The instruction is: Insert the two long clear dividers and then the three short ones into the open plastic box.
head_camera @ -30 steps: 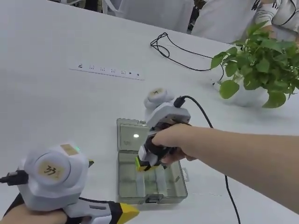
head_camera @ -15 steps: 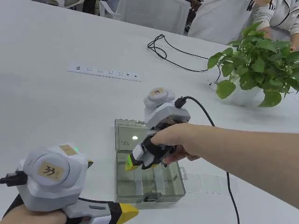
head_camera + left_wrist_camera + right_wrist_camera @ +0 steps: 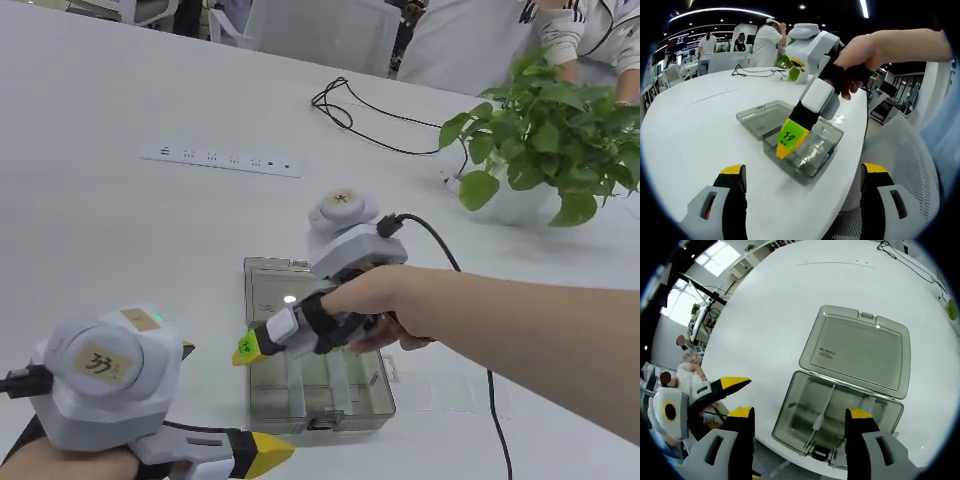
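Note:
The open clear plastic box [image 3: 252,392] lies in front of me with its lid [image 3: 268,288] flat behind it. Clear dividers [image 3: 338,378] stand inside the box, and the right gripper view has one long divider [image 3: 824,408] running front to back. More clear dividers [image 3: 442,392] lie flat on the table right of the box. My right gripper [image 3: 247,347] hovers over the box's left edge, jaws open and empty [image 3: 801,416]. My left gripper [image 3: 268,453] is low at the near left, open [image 3: 802,175], facing the box [image 3: 812,169].
A white power strip [image 3: 220,157] lies farther back on the white table [image 3: 120,230]. A black cable [image 3: 370,105] loops behind, and another runs from the right gripper. A potted plant [image 3: 545,130] stands at the right. People sit beyond the far edge.
My right gripper has lifted out of the box and swung left, its yellow tip now past the box's left wall. The left gripper has stayed put.

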The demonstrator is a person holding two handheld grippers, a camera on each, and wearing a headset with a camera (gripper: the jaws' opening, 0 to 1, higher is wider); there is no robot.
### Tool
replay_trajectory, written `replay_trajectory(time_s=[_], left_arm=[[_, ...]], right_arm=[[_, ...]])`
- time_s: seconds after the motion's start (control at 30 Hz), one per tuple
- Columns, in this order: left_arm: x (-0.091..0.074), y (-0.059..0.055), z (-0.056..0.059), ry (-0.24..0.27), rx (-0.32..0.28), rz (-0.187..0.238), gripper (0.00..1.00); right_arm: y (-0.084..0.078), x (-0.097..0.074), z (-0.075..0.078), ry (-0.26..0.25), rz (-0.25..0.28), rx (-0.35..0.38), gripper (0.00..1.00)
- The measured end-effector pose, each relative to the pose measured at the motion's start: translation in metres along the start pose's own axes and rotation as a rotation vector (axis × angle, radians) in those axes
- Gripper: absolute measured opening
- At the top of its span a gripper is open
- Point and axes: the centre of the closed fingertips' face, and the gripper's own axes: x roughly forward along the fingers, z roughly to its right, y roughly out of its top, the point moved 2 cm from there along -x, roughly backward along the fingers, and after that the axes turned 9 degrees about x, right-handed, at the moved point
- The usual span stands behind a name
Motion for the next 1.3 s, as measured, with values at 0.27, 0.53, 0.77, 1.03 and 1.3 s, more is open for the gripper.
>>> replay_trajectory(time_s=[0.27, 0.53, 0.77, 1.03, 1.3], left_arm=[[-0.002, 0.003, -0.002, 0.007, 0.008, -0.006, 0.97], [-0.004, 0.006, -0.006, 0.015, 0.007, -0.007, 0.97], [-0.003, 0.010, -0.010, 0.019, 0.006, -0.007, 0.97], [-0.004, 0.015, -0.012, 0.019, -0.011, 0.008, 0.97], [-0.005, 0.016, -0.012, 0.022, -0.015, 0.010, 0.97]], right_arm=[[0.010, -0.018, -0.008, 0.049, 0.077, -0.025, 0.75], [0.014, -0.043, -0.001, 0.113, 0.182, -0.036, 0.79], [0.013, -0.055, 0.008, 0.117, 0.295, -0.089, 0.94], [0.011, -0.066, 0.014, 0.126, 0.408, -0.275, 1.00], [0.001, -0.076, 0.029, 0.190, 0.499, -0.310, 1.00]])
